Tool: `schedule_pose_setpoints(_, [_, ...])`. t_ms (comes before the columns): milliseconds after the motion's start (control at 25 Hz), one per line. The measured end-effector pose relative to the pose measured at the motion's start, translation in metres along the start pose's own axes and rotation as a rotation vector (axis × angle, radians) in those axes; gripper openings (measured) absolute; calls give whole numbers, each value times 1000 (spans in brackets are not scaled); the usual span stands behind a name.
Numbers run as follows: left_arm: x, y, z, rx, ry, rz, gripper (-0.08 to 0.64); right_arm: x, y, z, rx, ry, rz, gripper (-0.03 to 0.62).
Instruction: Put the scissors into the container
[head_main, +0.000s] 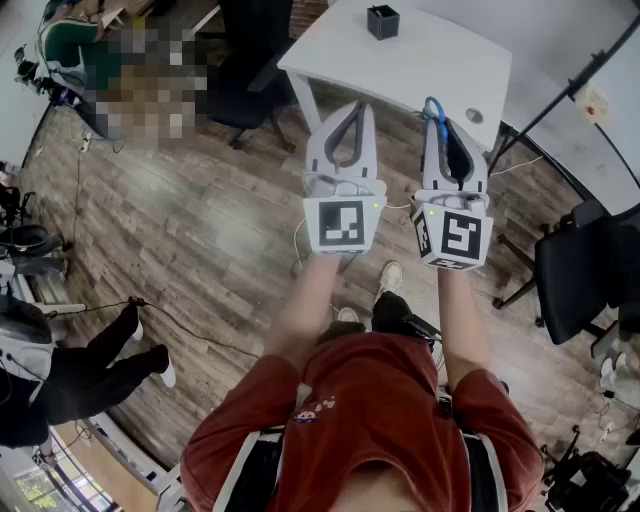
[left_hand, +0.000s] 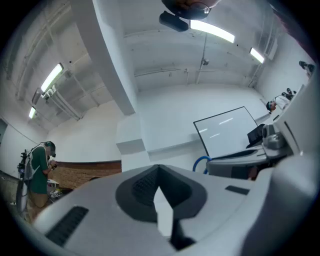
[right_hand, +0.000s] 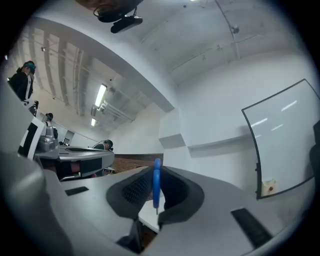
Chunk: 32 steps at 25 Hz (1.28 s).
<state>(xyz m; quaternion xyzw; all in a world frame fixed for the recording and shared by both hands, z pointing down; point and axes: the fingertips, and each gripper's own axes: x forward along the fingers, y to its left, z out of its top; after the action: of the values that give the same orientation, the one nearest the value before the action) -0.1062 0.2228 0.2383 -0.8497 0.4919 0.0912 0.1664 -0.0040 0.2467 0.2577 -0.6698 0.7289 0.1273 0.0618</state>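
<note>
My right gripper (head_main: 447, 125) is shut on the scissors (head_main: 433, 106), whose blue handle loop sticks up past the fingertips. In the right gripper view the scissors (right_hand: 156, 187) show as a thin blue strip pinched between the dark pads of the right gripper (right_hand: 155, 175). Beside it, my left gripper (head_main: 357, 106) is shut with nothing in it, and in its own view the left gripper (left_hand: 159, 170) has its tips together. Both are held up in front of the person, short of the white table (head_main: 430, 70). The container (head_main: 383, 21), a small black open box, stands on the table's far part.
The floor is wooden. A black chair (head_main: 575, 280) stands at the right and another (head_main: 250, 85) left of the table. A person in black (head_main: 90, 375) is at the lower left. Both gripper views point up at the ceiling, with a whiteboard (left_hand: 225, 127) (right_hand: 285, 140).
</note>
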Motion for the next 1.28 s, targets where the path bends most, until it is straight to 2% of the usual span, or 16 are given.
schedule_pose_setpoints(160, [-33,-11,20,-5,24,5,12,-32,12,20,-1,-1,12,49])
schedule_pose_setpoints(400, [-51,-27,39,37,14,7,12,-53,7,36,-5,-20,26,49])
schedule_pose_setpoints(760, [-43,-54,41,30,24,33,12,-62,-26,37,45,-44,30,49])
schedule_pose_setpoints(840, [-37,-64,39,52,30,24,12,-61,-36,35,53,-46,34,49])
schedule_pose_setpoints(1280, [-4,-108,31,75,36,56,12,-53,-87,25,79,-58,93,49])
